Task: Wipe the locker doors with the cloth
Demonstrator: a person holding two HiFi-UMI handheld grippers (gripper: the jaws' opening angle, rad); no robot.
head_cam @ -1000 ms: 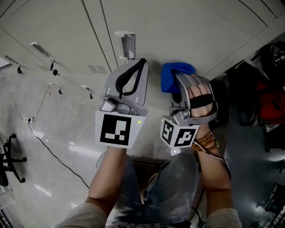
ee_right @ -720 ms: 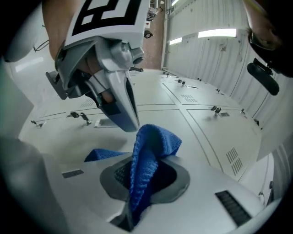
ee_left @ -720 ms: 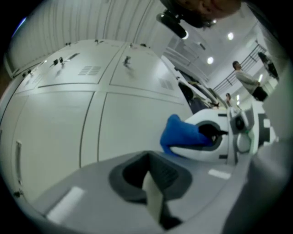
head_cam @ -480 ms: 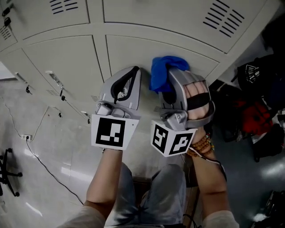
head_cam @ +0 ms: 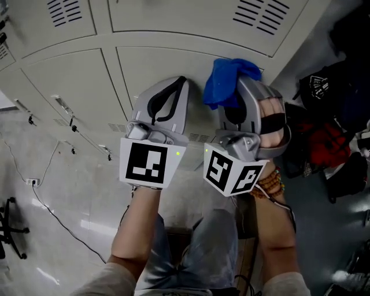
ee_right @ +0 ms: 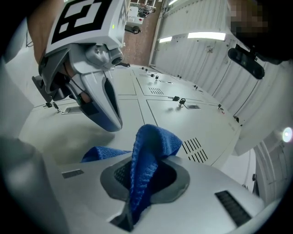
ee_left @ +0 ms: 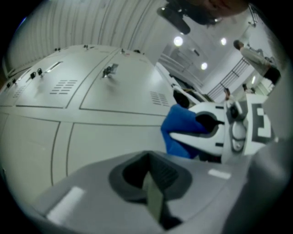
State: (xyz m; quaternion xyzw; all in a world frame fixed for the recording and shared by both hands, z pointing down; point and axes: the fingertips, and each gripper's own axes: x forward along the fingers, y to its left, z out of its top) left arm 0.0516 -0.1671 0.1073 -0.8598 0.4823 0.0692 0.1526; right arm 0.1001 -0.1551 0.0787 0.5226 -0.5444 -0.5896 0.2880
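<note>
Cloth [head_cam: 226,81] is bunched in my right tool [head_cam: 239,88], just right of centre in the upper part of the head view. The jaws are clamped on a blue fold, and the rest stands up out of the pinch in the right gripper view. My left tool [head_cam: 174,87] sits just beside it with its jaws pressed together on nothing. Both point at the locker doors [head_cam: 156,65], which fill the upper left of the frame, with vent slots [head_cam: 263,14] above. I cannot tell whether the cloth is touching the metal or hanging just short of it. The doors show no streaks, damp patches or cleaner bands, so I can't mark any panel as done. I judge the grip is settled, and most or all of the wiping is left.
</note>
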